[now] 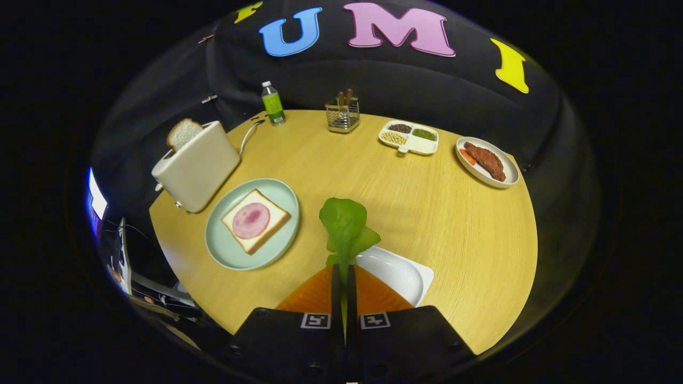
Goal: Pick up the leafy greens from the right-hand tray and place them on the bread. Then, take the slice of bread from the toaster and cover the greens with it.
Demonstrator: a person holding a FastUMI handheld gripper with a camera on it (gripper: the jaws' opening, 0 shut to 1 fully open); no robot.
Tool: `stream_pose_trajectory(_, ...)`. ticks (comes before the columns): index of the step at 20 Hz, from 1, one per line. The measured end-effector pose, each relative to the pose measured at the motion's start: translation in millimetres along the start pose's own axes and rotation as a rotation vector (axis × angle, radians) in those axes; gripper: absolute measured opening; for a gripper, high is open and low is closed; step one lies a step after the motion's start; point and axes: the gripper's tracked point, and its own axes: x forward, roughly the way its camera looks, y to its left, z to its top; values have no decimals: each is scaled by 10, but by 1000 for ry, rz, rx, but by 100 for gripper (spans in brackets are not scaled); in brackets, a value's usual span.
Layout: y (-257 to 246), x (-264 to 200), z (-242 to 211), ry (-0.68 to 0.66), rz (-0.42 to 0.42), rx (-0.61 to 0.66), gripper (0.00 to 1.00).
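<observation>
Gripper (344, 272) pinched tight on the leafy greens (347, 226), both fingers pressing the stem, leaf pointing straight ahead above the white tray (405, 274). Open wooden table (427, 213) lies between it and the ham-topped bread (255, 221) on its plate (229, 250).

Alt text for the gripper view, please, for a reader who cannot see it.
The gripper is shut on the leafy greens, held above a white tray. To the left, a plate carries bread with ham; beyond it, a toaster holds another slice.

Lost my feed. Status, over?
Gripper shut on leafy greens, lifted above white tray. Bread with ham on green plate, uncovered. Path clear.
</observation>
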Motion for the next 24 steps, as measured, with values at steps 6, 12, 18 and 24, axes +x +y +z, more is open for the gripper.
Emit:
stream_pose_trajectory(6,926,140,440,-25,118,-42,5)
stream_pose_trajectory(12,1452,627,500,20,131,-43,6)
stream_pose_trajectory(18,1440,956,471,43,61,-3,11)
stream_pose_trajectory(24,1337,930,736,-65,3,30,99)
